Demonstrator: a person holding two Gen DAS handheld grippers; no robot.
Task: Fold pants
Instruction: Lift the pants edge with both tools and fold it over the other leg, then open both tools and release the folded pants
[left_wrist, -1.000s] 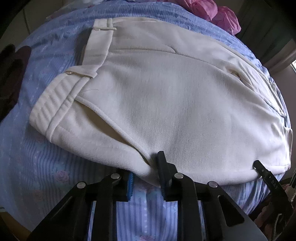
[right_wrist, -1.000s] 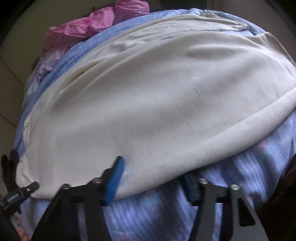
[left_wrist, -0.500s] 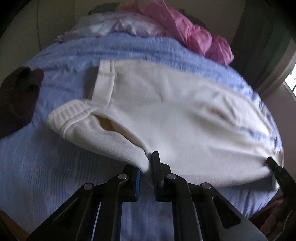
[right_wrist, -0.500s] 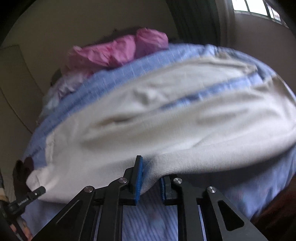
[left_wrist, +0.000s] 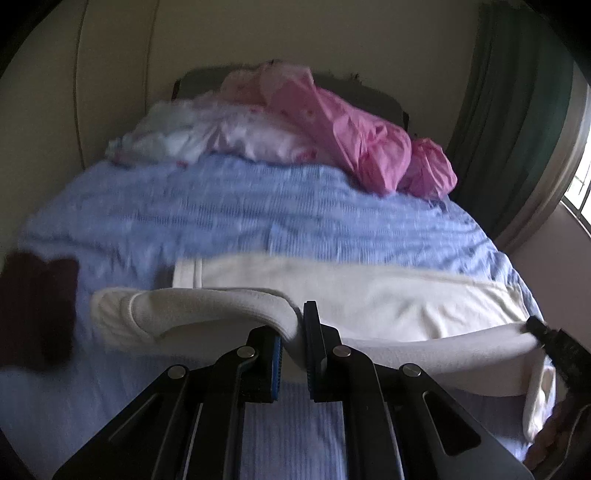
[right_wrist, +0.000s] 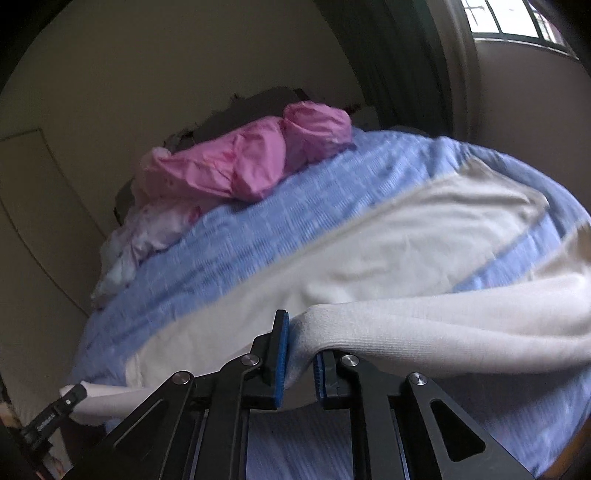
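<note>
The left gripper (left_wrist: 293, 332) is clamped on the near edge of the cream pants (left_wrist: 369, 306), and the right gripper (right_wrist: 301, 350) pinches the same edge further along. That edge hangs lifted between them above the blue bedspread (left_wrist: 258, 214), while the rest of the pants lies flat on it beyond. Half a second ago the edge sat lower. Past the pants, pink bedding (left_wrist: 343, 129) is heaped at the bedspread's far end.

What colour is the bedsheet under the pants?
Light blue bedsheet, with a fine woven texture; the left wrist view shows it best, beyond the cream pants.
</note>
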